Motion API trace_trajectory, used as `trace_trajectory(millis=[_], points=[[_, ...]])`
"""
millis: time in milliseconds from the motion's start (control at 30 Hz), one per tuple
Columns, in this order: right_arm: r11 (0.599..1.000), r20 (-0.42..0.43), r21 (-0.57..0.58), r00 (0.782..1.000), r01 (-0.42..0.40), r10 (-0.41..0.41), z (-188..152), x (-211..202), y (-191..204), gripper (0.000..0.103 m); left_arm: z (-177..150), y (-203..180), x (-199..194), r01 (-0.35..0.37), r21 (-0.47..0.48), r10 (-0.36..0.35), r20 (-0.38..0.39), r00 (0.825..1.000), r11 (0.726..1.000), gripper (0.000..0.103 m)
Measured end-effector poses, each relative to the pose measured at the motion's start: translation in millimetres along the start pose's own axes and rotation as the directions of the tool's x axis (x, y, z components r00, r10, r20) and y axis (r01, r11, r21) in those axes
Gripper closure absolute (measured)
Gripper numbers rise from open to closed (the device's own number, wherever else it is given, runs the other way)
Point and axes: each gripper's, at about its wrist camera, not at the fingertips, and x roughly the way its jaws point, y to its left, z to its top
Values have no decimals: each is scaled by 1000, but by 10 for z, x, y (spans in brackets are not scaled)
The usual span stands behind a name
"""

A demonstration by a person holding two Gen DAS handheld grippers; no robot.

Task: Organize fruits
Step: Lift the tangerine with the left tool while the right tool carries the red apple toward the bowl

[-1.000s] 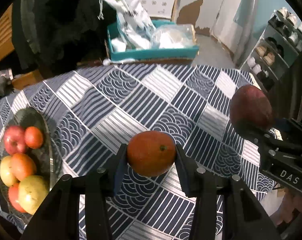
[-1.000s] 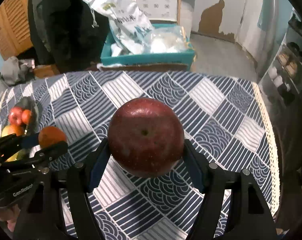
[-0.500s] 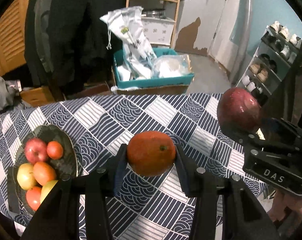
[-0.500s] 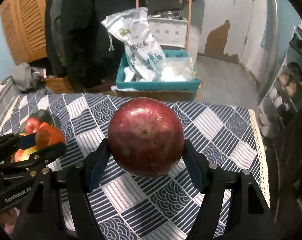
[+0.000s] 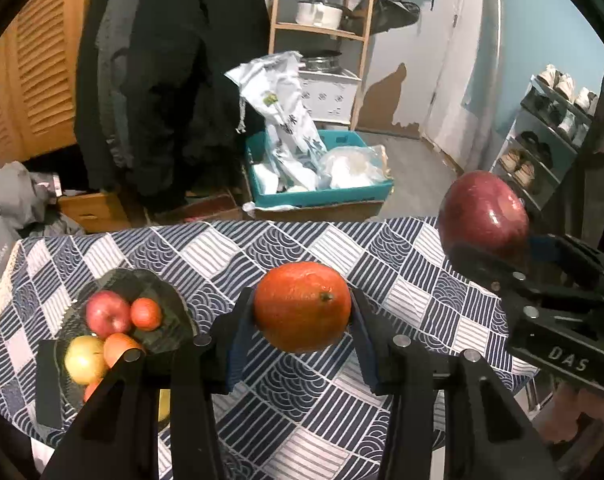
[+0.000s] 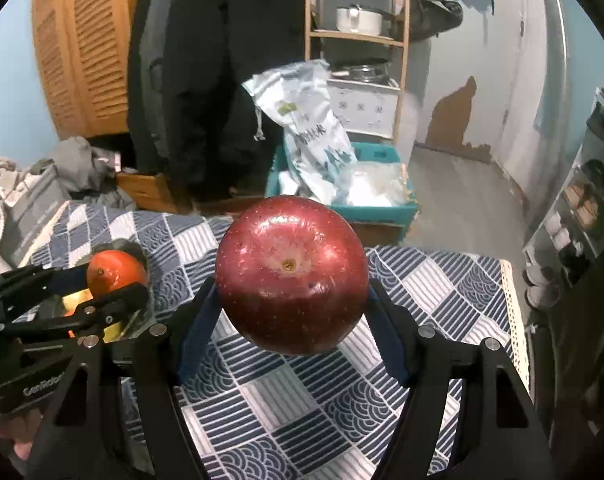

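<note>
I see my left gripper pinching an orange between its two pads, above the patterned tablecloth. The orange is a little wider than tall, so its long axis runs across, from one finger to the other, and its small stem dimple points toward the camera and slightly to the right. My right gripper clamps a dark red apple in the same way; the apple is almost round, and its stem pit points back toward the camera, a bit upward. In the left wrist view the apple sits to the right of my left gripper and higher. To the left of the left gripper, lower on the cloth, lies a dark plate with several fruits (red, orange and yellow ones, partly hidden behind the finger).
</note>
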Motion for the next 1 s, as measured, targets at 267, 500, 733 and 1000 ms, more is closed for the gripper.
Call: trace_trajectory(millis=[267, 500, 733, 1000], points=[[999, 32, -32, 999, -36, 37, 82, -160, 201, 31, 13, 192, -200, -6, -34, 7, 30, 1000, 999, 56], [996, 50, -56, 996, -69, 71, 150, -223, 361, 31, 18, 393, -363, -15, -67, 19, 57, 998, 998, 56], [991, 49, -87, 993, -100, 104, 215, -193, 570, 31, -17, 620, -431, -32, -112, 39, 61, 997, 993, 56], [983, 18, -115, 989, -145, 148, 275, -22, 846, 31, -77, 932, -446, -72, -162, 81, 54, 995, 984, 56]])
